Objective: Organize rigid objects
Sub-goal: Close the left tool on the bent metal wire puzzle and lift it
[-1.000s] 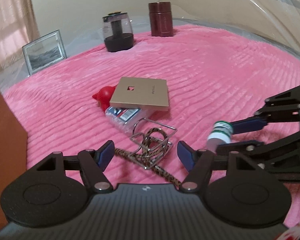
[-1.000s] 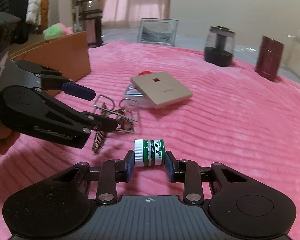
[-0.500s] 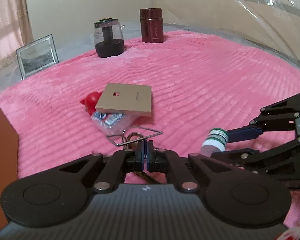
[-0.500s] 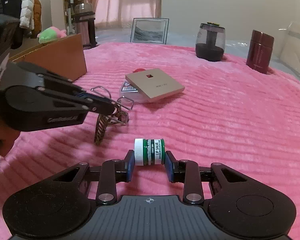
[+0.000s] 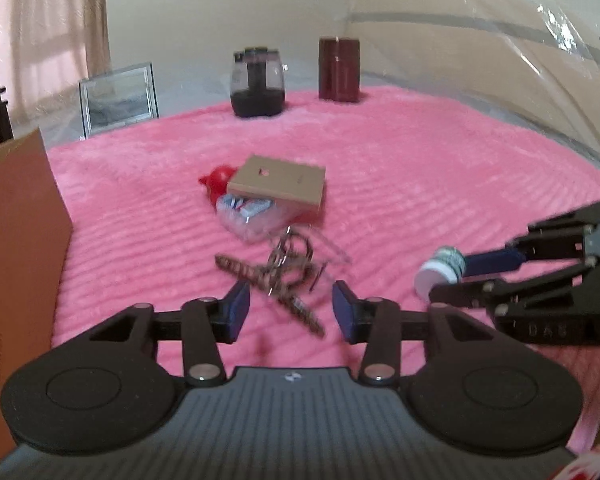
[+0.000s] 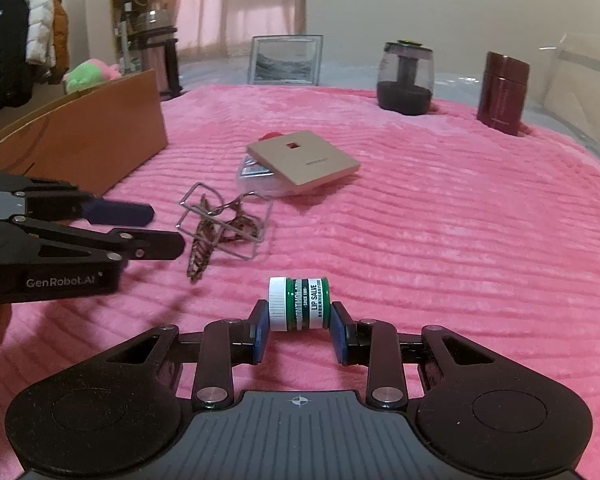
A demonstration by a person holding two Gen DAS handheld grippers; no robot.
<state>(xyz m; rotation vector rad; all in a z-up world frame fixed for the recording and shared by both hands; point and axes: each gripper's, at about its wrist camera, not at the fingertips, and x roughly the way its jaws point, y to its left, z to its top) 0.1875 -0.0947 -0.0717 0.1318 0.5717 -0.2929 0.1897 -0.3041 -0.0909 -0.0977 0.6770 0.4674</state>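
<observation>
My right gripper (image 6: 299, 320) is shut on a small green lip salve jar (image 6: 300, 304) with a white lid, held sideways just above the pink blanket (image 6: 440, 240). The jar (image 5: 440, 268) and right gripper (image 5: 456, 278) show at the right of the left wrist view. My left gripper (image 5: 291, 304) is opening, with nothing between its pads. A wire puzzle with a braided cord (image 5: 284, 268) lies blurred on the blanket just beyond its fingertips. In the right wrist view the puzzle (image 6: 220, 224) lies right of the left gripper (image 6: 162, 230).
A tan flat box (image 6: 304, 160) leans on a clear plastic pack (image 6: 256, 174), with a red object (image 5: 218, 178) behind. A cardboard box (image 6: 80, 136) stands at the left. A picture frame (image 6: 286, 60), dark glass jar (image 6: 406, 78) and maroon canister (image 6: 502, 92) line the far edge.
The left gripper closed at the wire puzzle half a second ago and has now opened again; the puzzle lies shifted and blurred ahead of it. The right gripper still holds the jar.
</observation>
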